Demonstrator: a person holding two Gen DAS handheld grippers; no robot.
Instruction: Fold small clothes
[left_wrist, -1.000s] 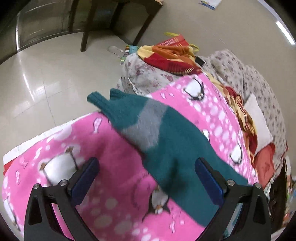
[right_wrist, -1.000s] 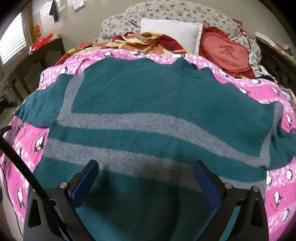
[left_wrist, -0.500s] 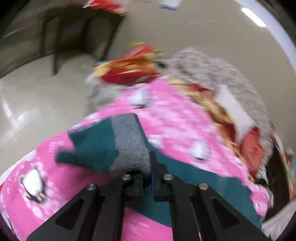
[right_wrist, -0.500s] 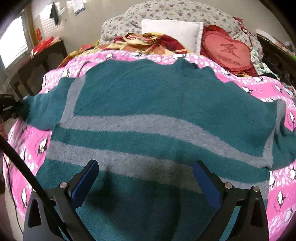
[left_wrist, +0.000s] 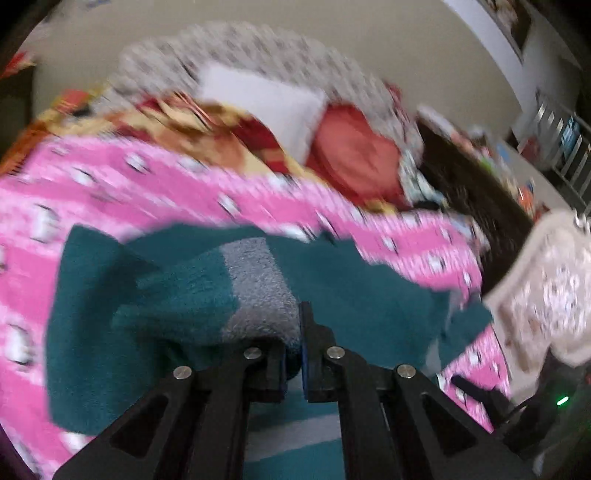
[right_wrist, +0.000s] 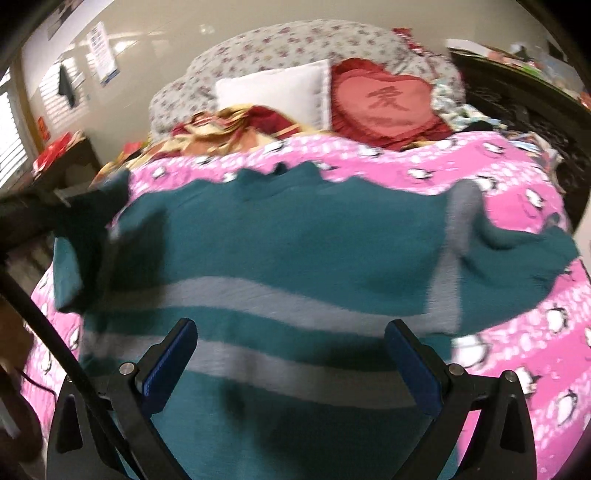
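The left gripper (left_wrist: 293, 354) is clamped on the teal sweater's (right_wrist: 295, 258) grey-banded sleeve (left_wrist: 255, 291), lifted above the pink penguin blanket (right_wrist: 517, 184). The right gripper (right_wrist: 291, 365) hovers wide apart, holding nothing, over the sweater's hem.

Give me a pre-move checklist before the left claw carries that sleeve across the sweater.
1. Left claw shut on the sleeve: ok.
2. Grip bites deep enough into the knit to hold: cannot tell, view blurred.
3. Right claw open and holding nothing: ok.
4. Sweater body spread flat on the pink blanket: ok.
5. Opposite sleeve laid out straight: not ok, bunched.
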